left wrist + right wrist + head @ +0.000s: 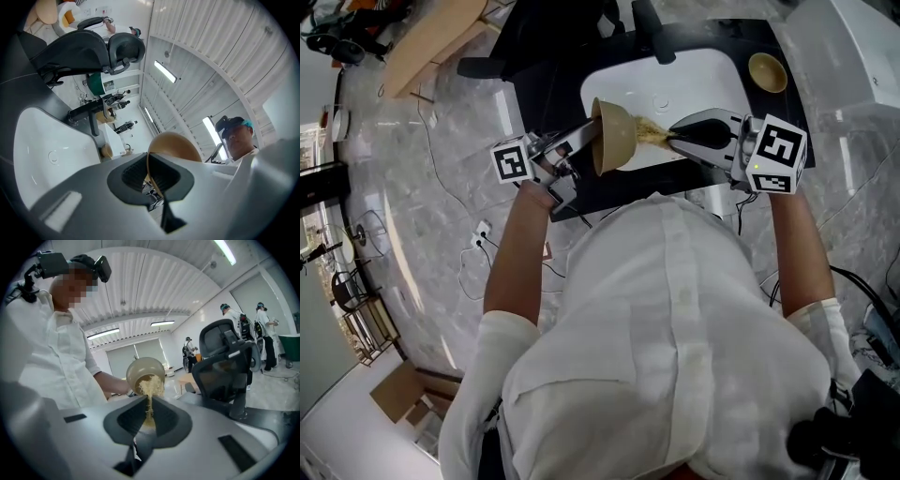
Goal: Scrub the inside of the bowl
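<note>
Left tongs [151,174] are clamped on the rim of the bowl [176,145], with the thin wall pinched edge-on between the pads. The bowl is held up on its side over the sink [694,86], with its mouth turned toward the right tongs [149,417]. Those are squeezed shut on a scrubber [150,389], a pale yellow fibrous wad whose far end is poked into the bowl's mouth.

Handling-wise, the bowl looks stiff, thin-walled and probably light, so weight shouldn't be the issue. A smooth finish is suggested, so slip is likely if it's wet. Only a rim pinch is being used, so any hard push from the scrubber could lever the bowl round in the pads. A deep bite on the rim is probably best, with the scrubbing force aimed back toward that grip. The scrubber looks soft and springy. It gets flattened between the pads and will bend before much pressure is passed on, so gripping it close to the working end would help.

Stuff that can't be made out:
- The bowl's inside is seen only from the right gripper view, and most of it is covered by the scrubber.
- Actual contact with the inner wall can't be confirmed.
- Water, soap or dirt can't be told.
- The near edge of the sink is hidden by the person's shirt in the head view.
</note>
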A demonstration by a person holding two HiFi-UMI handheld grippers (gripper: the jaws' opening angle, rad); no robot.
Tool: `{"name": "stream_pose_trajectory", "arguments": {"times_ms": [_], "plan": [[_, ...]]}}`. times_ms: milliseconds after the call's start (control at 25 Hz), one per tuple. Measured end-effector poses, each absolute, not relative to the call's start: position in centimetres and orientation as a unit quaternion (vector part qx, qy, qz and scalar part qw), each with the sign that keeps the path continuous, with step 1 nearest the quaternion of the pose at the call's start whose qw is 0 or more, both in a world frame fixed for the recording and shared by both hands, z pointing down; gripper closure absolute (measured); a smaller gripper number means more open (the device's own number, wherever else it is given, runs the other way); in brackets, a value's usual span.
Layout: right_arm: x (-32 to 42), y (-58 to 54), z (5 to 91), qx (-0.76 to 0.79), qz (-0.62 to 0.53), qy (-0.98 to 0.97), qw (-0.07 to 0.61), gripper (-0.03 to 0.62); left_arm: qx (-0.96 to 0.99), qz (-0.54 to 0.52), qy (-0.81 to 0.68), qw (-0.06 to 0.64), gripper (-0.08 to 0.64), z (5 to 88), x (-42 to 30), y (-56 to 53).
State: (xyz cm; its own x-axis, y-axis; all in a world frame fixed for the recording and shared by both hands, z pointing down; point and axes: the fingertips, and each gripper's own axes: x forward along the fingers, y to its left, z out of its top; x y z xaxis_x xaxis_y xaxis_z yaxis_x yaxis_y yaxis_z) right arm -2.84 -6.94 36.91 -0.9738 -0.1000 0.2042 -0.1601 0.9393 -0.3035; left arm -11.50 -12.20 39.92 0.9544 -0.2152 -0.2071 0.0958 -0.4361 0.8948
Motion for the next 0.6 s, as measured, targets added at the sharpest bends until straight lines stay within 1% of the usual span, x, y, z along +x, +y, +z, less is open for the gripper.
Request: {"name": "stream_pose_trajectory", "arguments": {"times_ms": [160, 280, 600], "plan": [[-2.6, -8.0, 36.7, 0.091, 0.156, -0.98, 0.088, 0.566, 0.831, -0.151, -0.024, 0.535, 0.543, 40.2, -11.4, -12.2], [-3.0, -8.1, 37.9, 0.1, 0.165, -0.975, 0.109, 0.566, 0.827, -0.16, -0.015, 0.539, 0.545, 40.0, -11.1, -12.0], [-3.8, -5.0, 39.7, 0.049, 0.185, -0.972, 0.136, 0.566, 0.824, -0.175, -0.029, 0.538, 0.545, 40.3, -10.3, -12.4]]}}
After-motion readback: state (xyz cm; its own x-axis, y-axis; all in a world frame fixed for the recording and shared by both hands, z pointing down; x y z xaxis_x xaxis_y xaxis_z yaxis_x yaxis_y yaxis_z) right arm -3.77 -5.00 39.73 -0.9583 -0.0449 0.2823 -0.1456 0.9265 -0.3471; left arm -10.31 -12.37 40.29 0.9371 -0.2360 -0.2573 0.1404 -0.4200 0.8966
